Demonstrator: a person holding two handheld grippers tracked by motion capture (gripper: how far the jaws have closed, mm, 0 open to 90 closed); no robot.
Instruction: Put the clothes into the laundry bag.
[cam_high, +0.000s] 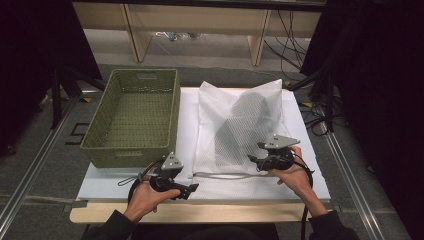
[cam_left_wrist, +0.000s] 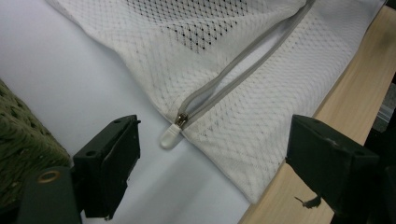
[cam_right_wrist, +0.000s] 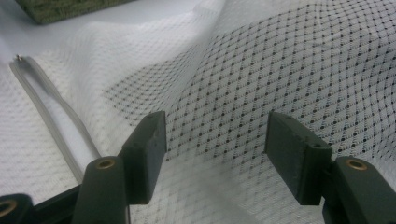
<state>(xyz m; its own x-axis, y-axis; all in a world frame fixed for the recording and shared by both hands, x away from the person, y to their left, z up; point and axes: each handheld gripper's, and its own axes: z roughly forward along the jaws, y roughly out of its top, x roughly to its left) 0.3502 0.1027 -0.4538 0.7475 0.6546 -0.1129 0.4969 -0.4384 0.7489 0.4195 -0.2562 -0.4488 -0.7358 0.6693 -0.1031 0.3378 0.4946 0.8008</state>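
Two grippers are in your hands at the near edge of the flat white-topped table (cam_high: 190, 107), which carries everything else. On its left part stands the deep rectangular olive-green woven basket (cam_high: 131, 117), showing nothing inside it. Just right of the basket lies the white mesh laundry bag (cam_high: 240, 125), spread flat, with a dark grey garment (cam_high: 245, 122) showing through the netting. Its grey zipper (cam_high: 222, 175) runs along the bag's near edge, close to the wooden lip of the table, and it is unzipped: in the left gripper view the two grey tapes stand apart with a slit between them.

Your left gripper (cam_high: 186, 190) sits low at the bag's near left corner, pointing toward it. In its own view the left gripper (cam_left_wrist: 212, 154) is released, jaws wide, and the small translucent white zipper pull (cam_left_wrist: 169, 136) lies on the tabletop between them, nearer the left jaw, touching neither. A corner of the basket shows at the left edge there.

Your right gripper (cam_high: 254, 152) hovers over the bag's near right part, pointing left. In its own view the right gripper (cam_right_wrist: 215, 140) is also released, jaws spread above the mesh over the dark garment, gripping nothing; whether the tips touch the netting you cannot tell from here.
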